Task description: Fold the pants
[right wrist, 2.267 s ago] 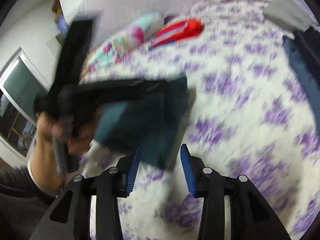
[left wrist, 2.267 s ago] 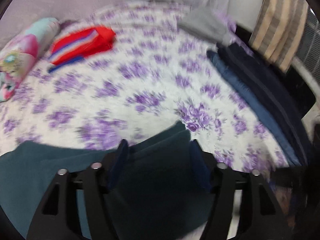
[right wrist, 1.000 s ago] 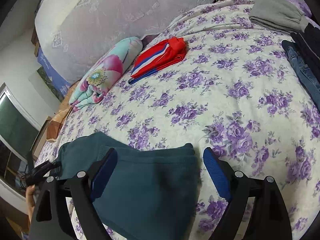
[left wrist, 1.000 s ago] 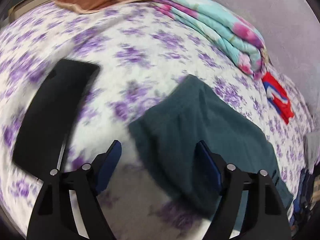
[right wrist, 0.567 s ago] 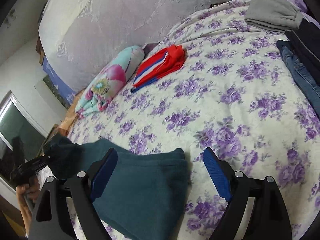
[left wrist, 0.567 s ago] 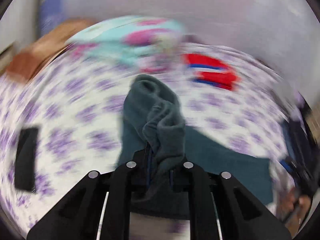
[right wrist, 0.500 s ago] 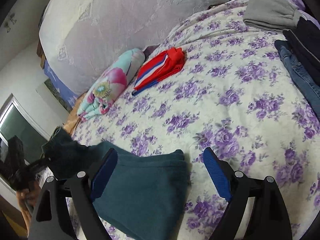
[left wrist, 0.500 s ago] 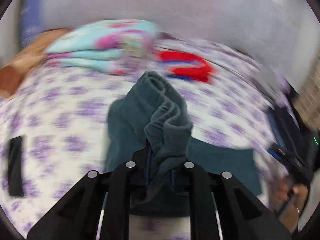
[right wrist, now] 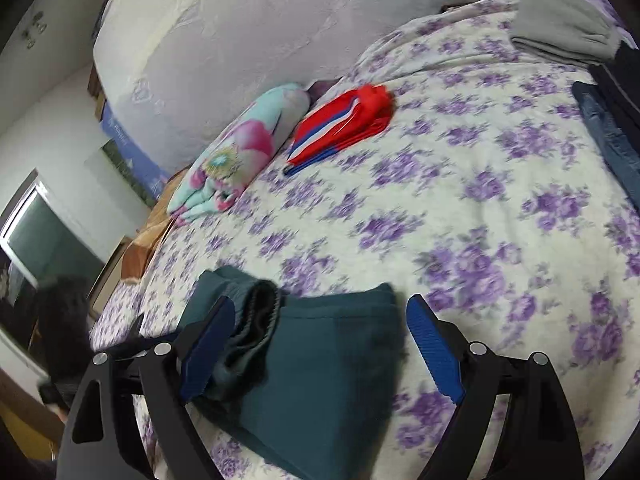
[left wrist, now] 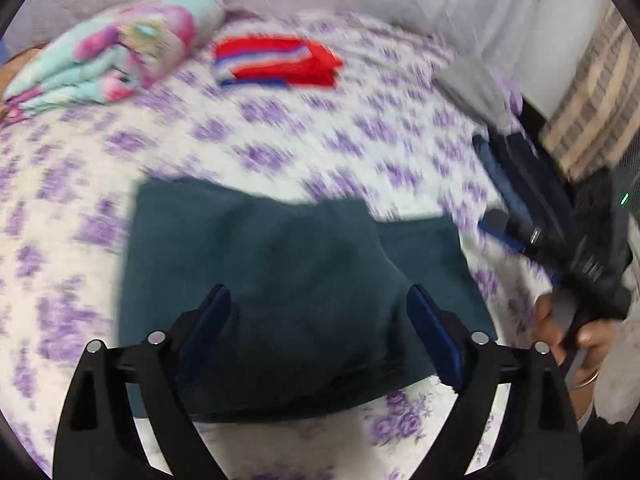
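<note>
The pants [left wrist: 280,280], dark teal, lie folded on the bed [left wrist: 360,140], on its purple-flowered sheet, at the near edge. In the left wrist view they sit right below and ahead of the left gripper [left wrist: 318,332], spreading past both blue pads [left wrist: 208,320]. The jaws are opening, wide apart, and the cloth lies under them, not pinched; whether the pads brush it I cannot tell. A folded-over layer covers the left and middle part, and a flatter layer sticks out to the right from under it. The long axis runs left to right across that view.

In the right wrist view the pants [right wrist: 320,368] lie between and below the right gripper [right wrist: 320,344], whose jaws stand wide apart with nothing clamped. The elastic waistband [right wrist: 256,320] sits bunched by the left pad, and the bundle runs from there toward the right pad, ending in a folded edge short of it.

The right hand [left wrist: 568,332] on its handle shows beside the pants in the left view.
</note>
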`<action>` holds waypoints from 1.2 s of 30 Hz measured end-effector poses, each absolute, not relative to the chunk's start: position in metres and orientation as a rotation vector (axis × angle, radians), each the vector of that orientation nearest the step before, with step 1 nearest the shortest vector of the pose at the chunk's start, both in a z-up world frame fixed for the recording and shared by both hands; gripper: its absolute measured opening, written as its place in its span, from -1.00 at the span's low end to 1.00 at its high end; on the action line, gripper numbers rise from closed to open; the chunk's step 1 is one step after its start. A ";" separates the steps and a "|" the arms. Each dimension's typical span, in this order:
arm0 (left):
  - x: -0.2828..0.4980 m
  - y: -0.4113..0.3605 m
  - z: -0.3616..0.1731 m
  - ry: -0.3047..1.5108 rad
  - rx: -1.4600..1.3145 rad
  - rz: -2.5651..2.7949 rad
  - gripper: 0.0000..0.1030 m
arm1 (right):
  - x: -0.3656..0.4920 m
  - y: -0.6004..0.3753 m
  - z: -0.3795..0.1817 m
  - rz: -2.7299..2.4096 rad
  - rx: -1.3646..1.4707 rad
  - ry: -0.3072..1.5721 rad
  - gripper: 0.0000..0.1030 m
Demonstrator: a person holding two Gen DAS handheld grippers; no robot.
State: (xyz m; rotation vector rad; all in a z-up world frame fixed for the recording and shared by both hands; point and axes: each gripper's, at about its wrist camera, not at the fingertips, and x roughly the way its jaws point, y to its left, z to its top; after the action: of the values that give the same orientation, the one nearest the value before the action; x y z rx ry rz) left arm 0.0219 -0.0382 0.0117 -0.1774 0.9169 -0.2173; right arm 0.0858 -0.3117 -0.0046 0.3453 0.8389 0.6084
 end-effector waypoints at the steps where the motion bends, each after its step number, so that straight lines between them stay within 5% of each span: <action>1: 0.018 -0.028 0.017 0.894 -0.185 -0.196 0.72 | 0.085 -0.307 -0.005 0.629 0.352 0.857 0.71; 15: 0.042 0.017 -0.053 0.984 -0.132 0.021 0.79 | 0.074 -0.207 -0.020 0.730 0.232 1.085 0.73; 17: 0.044 0.020 -0.052 0.999 -0.143 0.010 0.79 | 0.077 -0.196 -0.027 0.678 0.191 1.098 0.49; 18: 0.043 0.021 -0.051 1.001 -0.142 0.012 0.79 | 0.077 -0.192 -0.027 0.667 0.163 1.086 -0.12; 19: 0.044 0.021 -0.051 1.000 -0.139 0.017 0.79 | 0.077 -0.189 -0.027 0.660 0.128 1.070 -0.51; 21: 0.042 0.020 -0.051 0.999 -0.139 0.019 0.78 | 0.070 -0.192 -0.017 0.713 0.130 1.035 -0.62; 28: 0.015 0.008 0.003 0.859 -0.104 -0.012 0.77 | 0.032 -0.263 0.043 0.746 0.176 0.804 -0.65; 36: 0.048 -0.021 -0.055 1.014 -0.126 0.002 0.88 | 0.047 -0.305 -0.029 0.505 0.111 0.986 -0.28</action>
State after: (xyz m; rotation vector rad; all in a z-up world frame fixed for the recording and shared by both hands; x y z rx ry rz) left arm 0.0480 -0.0206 -0.0548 -0.1256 1.0137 0.0016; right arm 0.0473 -0.3050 -0.0286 0.1110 0.9856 0.5051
